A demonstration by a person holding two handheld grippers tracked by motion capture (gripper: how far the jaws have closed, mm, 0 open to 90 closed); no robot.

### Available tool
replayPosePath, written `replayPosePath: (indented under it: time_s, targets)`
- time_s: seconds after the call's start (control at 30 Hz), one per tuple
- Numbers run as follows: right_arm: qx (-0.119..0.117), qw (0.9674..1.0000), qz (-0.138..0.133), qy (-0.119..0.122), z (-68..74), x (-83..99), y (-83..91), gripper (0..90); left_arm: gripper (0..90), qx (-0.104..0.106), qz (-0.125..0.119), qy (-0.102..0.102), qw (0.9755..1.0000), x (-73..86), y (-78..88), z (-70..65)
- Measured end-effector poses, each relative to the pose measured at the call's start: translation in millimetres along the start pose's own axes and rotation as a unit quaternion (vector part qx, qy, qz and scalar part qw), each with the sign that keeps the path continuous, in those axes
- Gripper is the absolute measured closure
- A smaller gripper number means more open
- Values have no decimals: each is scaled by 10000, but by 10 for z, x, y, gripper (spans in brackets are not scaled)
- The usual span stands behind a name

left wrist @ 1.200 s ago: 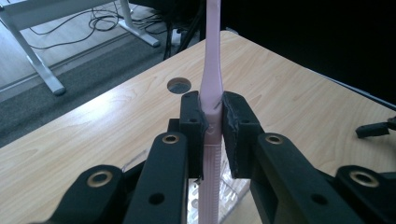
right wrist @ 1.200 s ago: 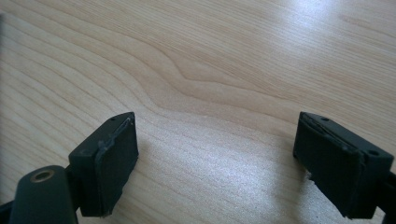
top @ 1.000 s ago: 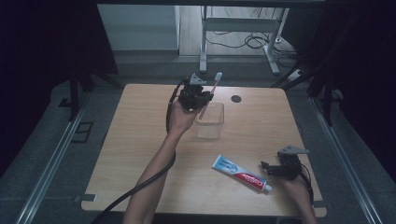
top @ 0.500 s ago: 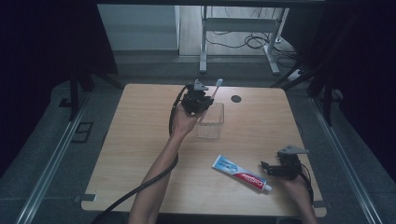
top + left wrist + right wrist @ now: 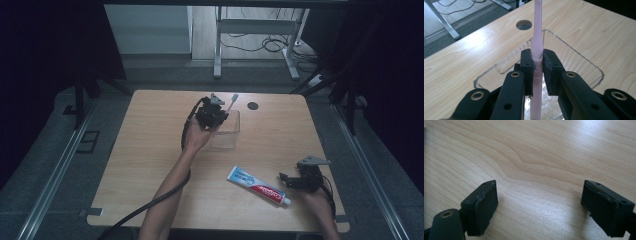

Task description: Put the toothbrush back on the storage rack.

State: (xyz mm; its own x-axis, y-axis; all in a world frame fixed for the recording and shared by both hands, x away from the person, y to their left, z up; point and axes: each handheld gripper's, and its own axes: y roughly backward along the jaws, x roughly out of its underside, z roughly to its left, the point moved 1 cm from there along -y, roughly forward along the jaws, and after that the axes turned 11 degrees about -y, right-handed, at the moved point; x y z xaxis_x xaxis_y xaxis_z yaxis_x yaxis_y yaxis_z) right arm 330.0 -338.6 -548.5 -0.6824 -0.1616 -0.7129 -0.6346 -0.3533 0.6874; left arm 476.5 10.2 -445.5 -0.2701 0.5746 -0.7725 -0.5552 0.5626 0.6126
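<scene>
The left hand-held gripper (image 5: 537, 67) is clamping a pale pink toothbrush (image 5: 537, 37) by its handle, its pads pressing on both sides of the stem. The toothbrush is standing roughly upright over a clear plastic tray (image 5: 584, 58) near the far middle of the bench (image 5: 150, 150), with its lower end reaching down inside the tray and its head pointing up and away. In the high view this left hand-held gripper (image 5: 214, 114) is hovering at the tray's left edge. The right hand-held gripper (image 5: 540, 207) is sitting low over bare wood with its jaws standing wide apart, gripping nothing. A toothpaste tube (image 5: 258, 185) is lying just left of it near the front edge; its red lettering is too small to read.
</scene>
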Motion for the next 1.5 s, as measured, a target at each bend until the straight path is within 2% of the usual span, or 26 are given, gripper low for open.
replayPosePath:
  time_s: [0.37,0.6,0.93,1.03,1.13,1.23,1.5]
  targets:
    - [-8,10000,7,-8,1,0,1,134,791,36,183,-9,9998,85,-99,-61]
    - [-5,10000,8,-5,1,0,1,134,790,20,297,-157,9994,111,-132,-81]
    - [0,10000,3,-4,0,0,0,134,787,32,450,-175,9988,140,-172,-109]
    - [1,10000,2,-4,0,0,0,134,783,23,544,-265,9982,141,-178,-111]
    - [-1,10000,5,-10,1,0,1,134,776,-12,579,-226,9981,146,-188,-116]
    - [0,10000,2,-5,1,0,0,134,721,40,574,-174,9982,151,-193,-110]
    - [1,10000,5,-5,1,0,1,134,604,17,490,-142,9987,134,-173,-118]
